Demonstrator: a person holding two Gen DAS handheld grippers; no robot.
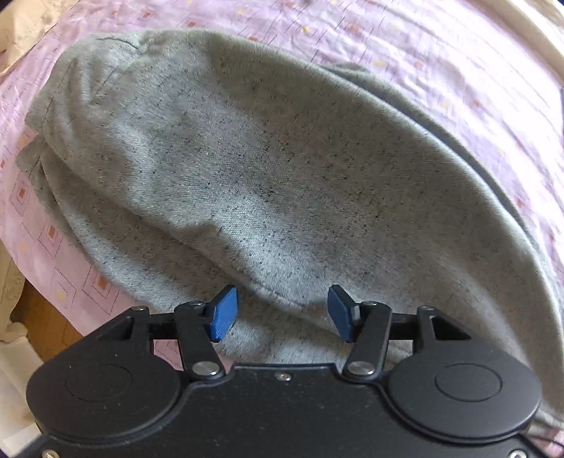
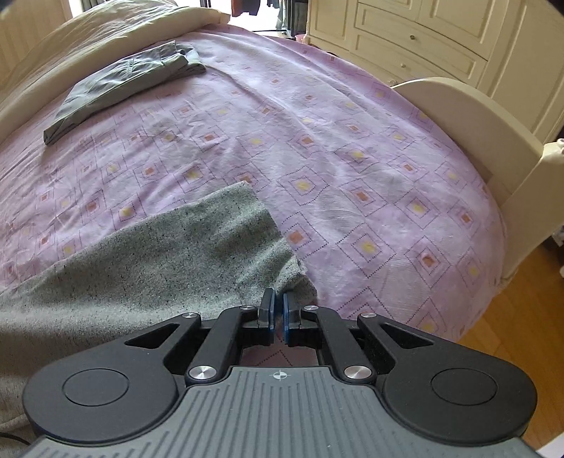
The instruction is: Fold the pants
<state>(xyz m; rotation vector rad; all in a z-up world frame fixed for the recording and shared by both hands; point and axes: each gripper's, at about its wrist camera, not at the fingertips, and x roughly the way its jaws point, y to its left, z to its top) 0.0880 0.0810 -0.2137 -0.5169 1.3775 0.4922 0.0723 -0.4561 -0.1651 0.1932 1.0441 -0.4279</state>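
Grey speckled pants lie on the pink patterned bedsheet. My left gripper is open, its blue pads just above the near edge of the cloth, holding nothing. In the right wrist view the pants spread from the lower left, with a leg end near the middle. My right gripper is shut on the near corner of that leg end, with cloth pinched between the blue pads.
A second folded grey-green garment lies at the far left of the bed, next to a cream duvet. A cream footboard and white drawers stand at the right. Wooden floor lies beyond the bed's edge.
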